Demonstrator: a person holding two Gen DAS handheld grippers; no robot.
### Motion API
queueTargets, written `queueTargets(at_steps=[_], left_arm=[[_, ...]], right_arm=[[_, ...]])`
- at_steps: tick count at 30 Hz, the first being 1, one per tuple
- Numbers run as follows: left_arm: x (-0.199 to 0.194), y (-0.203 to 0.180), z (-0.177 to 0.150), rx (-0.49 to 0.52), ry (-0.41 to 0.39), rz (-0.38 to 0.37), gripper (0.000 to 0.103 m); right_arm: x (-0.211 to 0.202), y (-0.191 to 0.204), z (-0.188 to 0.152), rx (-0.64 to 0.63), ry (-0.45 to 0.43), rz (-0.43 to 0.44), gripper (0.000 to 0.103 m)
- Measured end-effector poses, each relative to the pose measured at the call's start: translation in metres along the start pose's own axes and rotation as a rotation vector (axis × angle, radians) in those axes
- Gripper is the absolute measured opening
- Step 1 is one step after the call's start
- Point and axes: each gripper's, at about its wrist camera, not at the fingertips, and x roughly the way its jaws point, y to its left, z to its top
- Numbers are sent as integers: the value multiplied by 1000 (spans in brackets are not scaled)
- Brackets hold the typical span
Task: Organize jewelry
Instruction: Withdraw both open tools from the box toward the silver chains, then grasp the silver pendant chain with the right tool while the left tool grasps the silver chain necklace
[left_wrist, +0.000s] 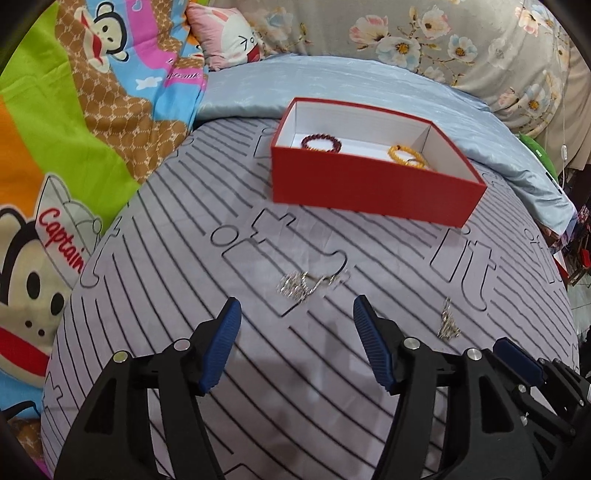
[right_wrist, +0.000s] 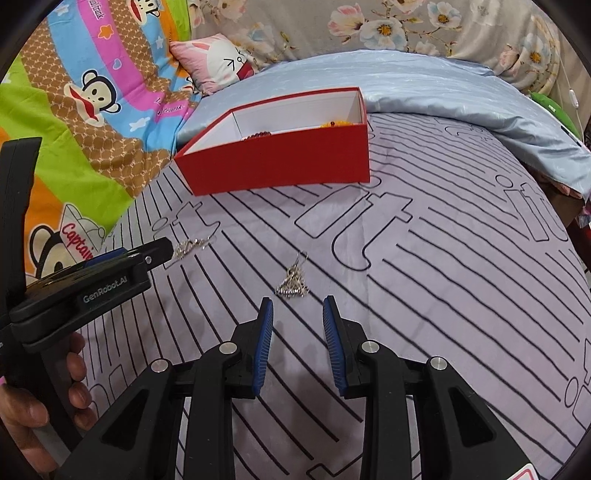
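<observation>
An open red box (left_wrist: 369, 184) (right_wrist: 280, 162) with a white inside stands on the striped bedspread. In it lie a dark red bead bracelet (left_wrist: 320, 143) and a yellow bead bracelet (left_wrist: 406, 155). One silver chain (left_wrist: 306, 286) (right_wrist: 192, 245) lies on the bedspread just ahead of my left gripper (left_wrist: 297, 301), which is open wide with nothing between its blue pads. A second silver chain (right_wrist: 293, 282) (left_wrist: 448, 325) lies just in front of my right gripper (right_wrist: 298, 300). Its jaws stand apart by a narrow gap and hold nothing.
The bedspread (right_wrist: 443, 295) is grey with black stripes. A light blue quilt (left_wrist: 369, 85) lies behind the box, a cartoon monkey blanket (left_wrist: 74, 166) to the left and a pink pillow (left_wrist: 229, 33) at the back. A hand (right_wrist: 33, 413) holds the left gripper's handle.
</observation>
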Motion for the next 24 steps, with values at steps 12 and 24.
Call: queueTargets(at_steps=[12,24], left_arm=[[0,26,-17,-35,35,19,63],[3,30,-15,-45,41,19,63]], right_arm=[[24,6,4,-11,28,-14,29],[37,17,11,-35,32,-29,29]])
